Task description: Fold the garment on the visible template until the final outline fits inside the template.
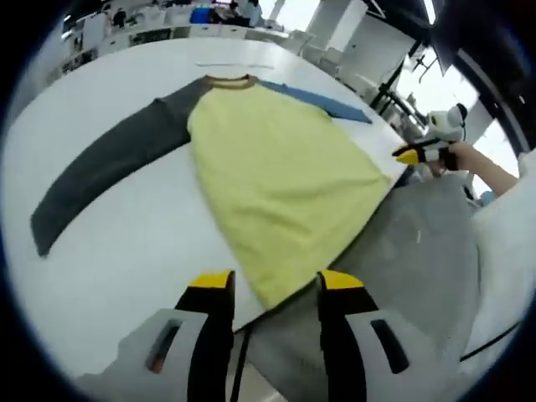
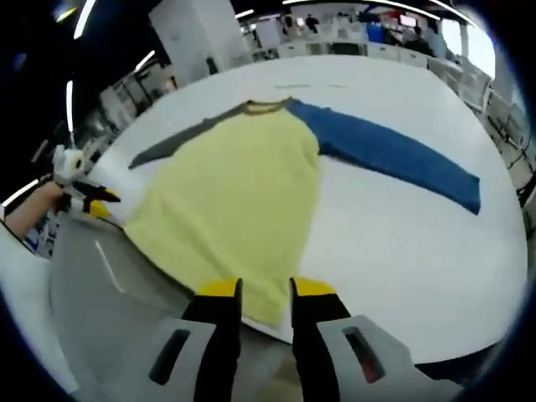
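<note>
1. The white desk [image 1: 126, 243] is the biggest thing before me, and it carries the garment; its near edge runs just past my jaws in both views, with grey floor below it.
2. The garment [image 1: 280, 180] lies flat and spread open on the desk, collar away from me and hem toward me. In the left gripper view its hem corner reaches the near edge of the desk, between my jaw tips.
3. Its yellow body [image 2: 230, 201] is the widest part, with a brownish collar [image 2: 264, 106] at the far end.
4. The blue sleeve [image 2: 394, 159] stretches out flat across the desk to one side, in the right gripper view well to the right of my jaws.
5. The dark grey sleeve [image 1: 105, 172] stretches out flat to the other side, angled toward the near edge in the left gripper view.
6. My left tool [image 1: 275, 283] hovers at the hem, jaws spread apart, grasping nothing.
7. My right tool [image 2: 266, 291] sits at the hem by the desk edge, jaws parted with a narrow gap; yellow cloth shows in it, but I cannot tell whether they touch it.
</note>
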